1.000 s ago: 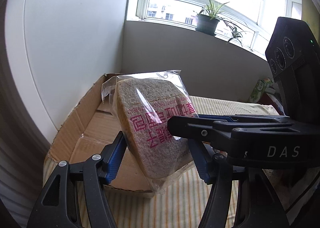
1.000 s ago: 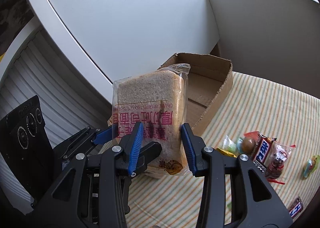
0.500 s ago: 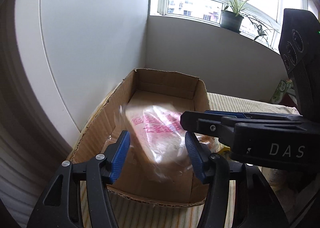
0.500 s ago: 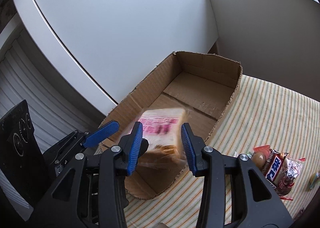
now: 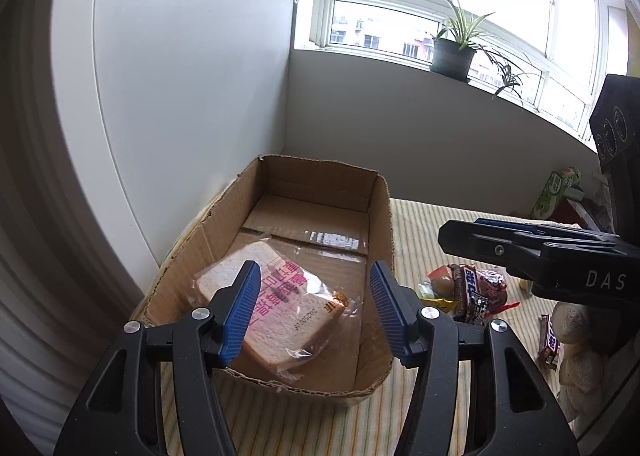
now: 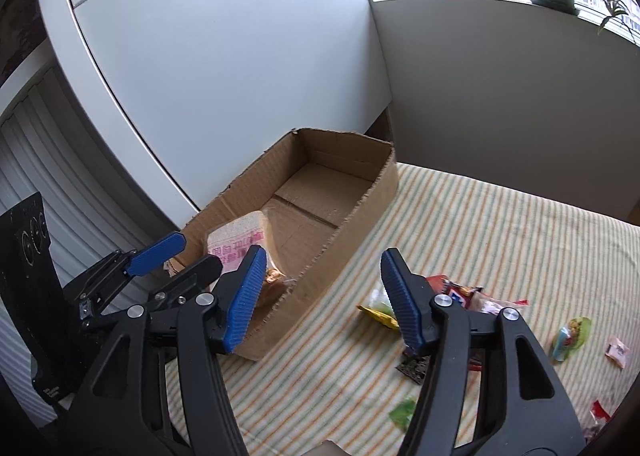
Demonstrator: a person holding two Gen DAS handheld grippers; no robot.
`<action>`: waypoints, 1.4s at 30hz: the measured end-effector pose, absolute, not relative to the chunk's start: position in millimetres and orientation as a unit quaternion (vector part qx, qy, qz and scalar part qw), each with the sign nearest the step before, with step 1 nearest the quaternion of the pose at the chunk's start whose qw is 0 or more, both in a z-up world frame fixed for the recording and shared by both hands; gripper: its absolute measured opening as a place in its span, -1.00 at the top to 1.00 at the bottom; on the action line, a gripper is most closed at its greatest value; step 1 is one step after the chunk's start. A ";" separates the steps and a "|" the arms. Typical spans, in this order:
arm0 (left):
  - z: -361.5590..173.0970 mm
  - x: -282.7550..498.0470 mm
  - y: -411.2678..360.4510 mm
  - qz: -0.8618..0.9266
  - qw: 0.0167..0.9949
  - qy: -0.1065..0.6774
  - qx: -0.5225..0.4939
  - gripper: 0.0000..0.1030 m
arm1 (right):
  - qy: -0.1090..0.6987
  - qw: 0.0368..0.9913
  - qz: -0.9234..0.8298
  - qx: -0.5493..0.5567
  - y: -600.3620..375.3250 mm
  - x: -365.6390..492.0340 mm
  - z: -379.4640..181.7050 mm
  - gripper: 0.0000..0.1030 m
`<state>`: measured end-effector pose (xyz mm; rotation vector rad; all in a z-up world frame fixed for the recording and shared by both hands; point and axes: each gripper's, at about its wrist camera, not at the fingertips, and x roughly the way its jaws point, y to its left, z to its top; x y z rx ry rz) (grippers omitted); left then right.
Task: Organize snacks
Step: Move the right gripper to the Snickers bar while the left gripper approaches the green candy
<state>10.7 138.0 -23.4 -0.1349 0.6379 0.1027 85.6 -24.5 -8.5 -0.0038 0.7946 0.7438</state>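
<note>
Bread now lies in the box instead of hanging between the grippers as it did a second ago; right jaws have just been opening, nothing between them. Nearest, left gripper (image 5: pixel 314 310) hovers over the near end of the cardboard box (image 5: pixel 382 224), jaws about half spread, empty, pads clear of the bagged bread slice (image 5: pixel 280 308) below. Right gripper (image 6: pixel 322 298) also half spread and empty, aimed past the box's near corner toward the striped cloth (image 6: pixel 500 236). Bread sits tilted at the box's near end, far half of the box floor bare. Further right on the cloth, loose snack pile (image 6: pixel 452 292), small green packet (image 6: pixel 570 336) and a pink sweet (image 6: pixel 618 350) well apart from the box. Step in hand, by my read: fetch the next snack. Best done by swinging the right gripper to the pile, taking one wrapper by its firm middle, not a crinkly edge, and dropping it in the bare far half so bread isn't crushed.
</note>
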 end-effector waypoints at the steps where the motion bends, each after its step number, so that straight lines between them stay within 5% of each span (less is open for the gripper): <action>1: -22.7 10.4 134.3 0.048 0.947 0.312 -0.066 -0.09 | 0.377 0.858 0.349 -0.001 -32.9 88.2 -9.9 -0.21; 5: -22.6 11.4 118.8 0.029 0.948 0.311 -0.064 -0.09 | 0.371 0.873 0.318 -0.002 -71.3 90.2 -13.8 -0.22; 9: -26.5 14.2 97.0 -0.006 0.949 0.312 -0.052 -0.10 | 0.354 0.893 0.276 -0.008 -111.2 86.9 -15.2 -0.45; 13: -32.9 12.9 71.2 -0.052 0.950 0.307 -0.029 -0.27 | 0.363 0.900 0.243 -0.013 -147.0 83.7 -26.1 -0.45; 25: -58.1 9.5 19.4 -0.112 0.926 0.362 -0.005 -0.27 | 0.386 0.894 0.225 -0.018 -208.2 39.6 -58.3 -0.44; 42: -100.3 17.6 -2.1 -0.171 0.871 0.460 -0.039 -0.24 | 0.466 0.849 0.248 0.008 -203.5 43.8 -107.1 -0.11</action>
